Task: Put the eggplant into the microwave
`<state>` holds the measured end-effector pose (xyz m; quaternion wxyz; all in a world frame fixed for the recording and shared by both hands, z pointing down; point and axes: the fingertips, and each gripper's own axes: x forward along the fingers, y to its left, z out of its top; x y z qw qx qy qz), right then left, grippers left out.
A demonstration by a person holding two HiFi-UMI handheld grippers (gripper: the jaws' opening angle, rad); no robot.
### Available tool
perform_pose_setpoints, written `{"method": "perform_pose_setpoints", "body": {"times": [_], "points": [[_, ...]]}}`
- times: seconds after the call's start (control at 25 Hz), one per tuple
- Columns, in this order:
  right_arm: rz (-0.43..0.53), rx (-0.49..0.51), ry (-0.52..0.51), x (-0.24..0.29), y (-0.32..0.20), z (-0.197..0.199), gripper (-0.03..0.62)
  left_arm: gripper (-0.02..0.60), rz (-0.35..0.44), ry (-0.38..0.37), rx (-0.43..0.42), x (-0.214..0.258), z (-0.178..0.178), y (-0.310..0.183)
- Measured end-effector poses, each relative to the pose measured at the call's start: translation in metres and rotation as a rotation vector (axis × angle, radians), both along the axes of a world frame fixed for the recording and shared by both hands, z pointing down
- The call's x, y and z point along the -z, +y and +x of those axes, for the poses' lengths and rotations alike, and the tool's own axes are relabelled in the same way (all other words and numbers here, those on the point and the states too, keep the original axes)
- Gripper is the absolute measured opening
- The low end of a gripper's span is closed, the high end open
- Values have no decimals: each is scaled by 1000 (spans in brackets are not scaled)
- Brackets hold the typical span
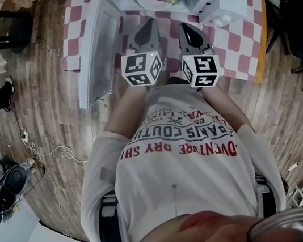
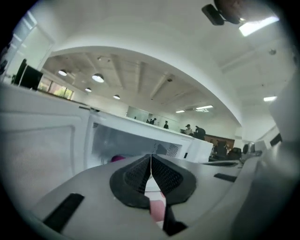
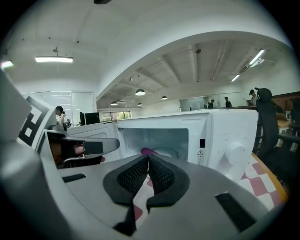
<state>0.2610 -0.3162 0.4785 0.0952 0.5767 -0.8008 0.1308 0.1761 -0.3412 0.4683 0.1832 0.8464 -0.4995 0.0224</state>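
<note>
The boxy white microwave [image 3: 234,131] stands on a pink-and-white checked cloth [image 3: 262,183] with its door [image 3: 101,130] swung open. The glossy purple eggplant [image 3: 149,151] lies inside the cavity (only a rounded sliver shows). The left gripper [image 2: 151,164] and right gripper [image 3: 148,164] sit before the opening, grid-textured black jaws pressed together on nothing.
</note>
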Motion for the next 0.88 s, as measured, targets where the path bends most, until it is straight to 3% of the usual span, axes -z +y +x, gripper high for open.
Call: {"method": "perform_pose_setpoints", "body": {"times": [0.2, 0.32, 0.88], "points": [[47, -16, 12, 19, 14, -11, 26, 28, 161, -125, -85, 36, 0, 24], [66, -28, 18, 27, 22, -16, 26, 28, 210, -156, -111, 47, -2, 34], [93, -42, 47, 35, 32, -24, 26, 28, 188, -124, -133, 53, -10, 46]]}}
